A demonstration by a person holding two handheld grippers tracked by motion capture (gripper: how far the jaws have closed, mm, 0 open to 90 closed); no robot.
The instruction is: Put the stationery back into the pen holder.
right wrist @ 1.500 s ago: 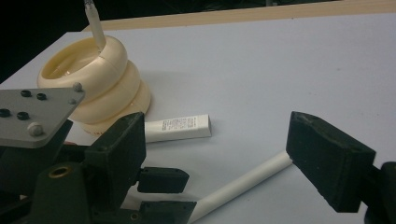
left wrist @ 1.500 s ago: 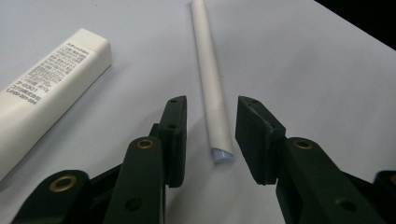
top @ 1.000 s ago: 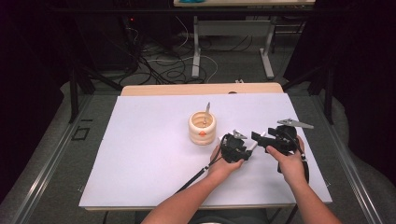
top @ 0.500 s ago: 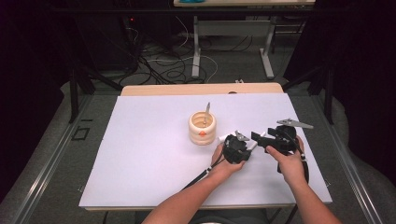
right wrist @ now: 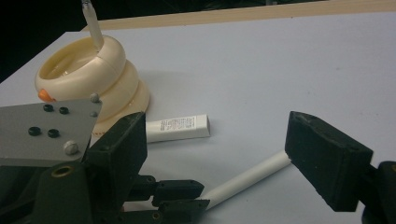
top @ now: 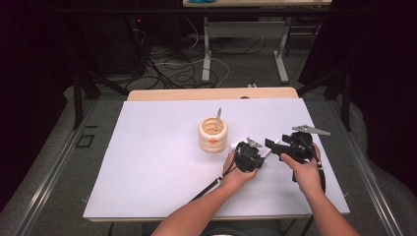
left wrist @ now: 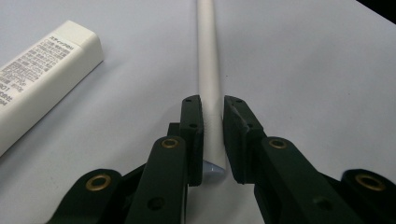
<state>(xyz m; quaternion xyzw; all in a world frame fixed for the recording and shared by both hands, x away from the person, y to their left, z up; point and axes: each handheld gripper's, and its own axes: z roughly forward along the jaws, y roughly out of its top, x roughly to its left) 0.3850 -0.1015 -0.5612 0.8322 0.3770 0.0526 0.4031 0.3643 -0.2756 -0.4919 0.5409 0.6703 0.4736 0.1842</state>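
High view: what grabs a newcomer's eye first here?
The cream ribbed holder standing mid-table on the white sheet, with a thin stick poking up out of it. Just to its right, the two hands meet: the left tool is shut on a white rod lying on the sheet, and the right tool stands open around the rod's other end. A small white labelled tube lies by the holder's base.

Small print on the white box (left wrist: 44, 77) is unreadable.
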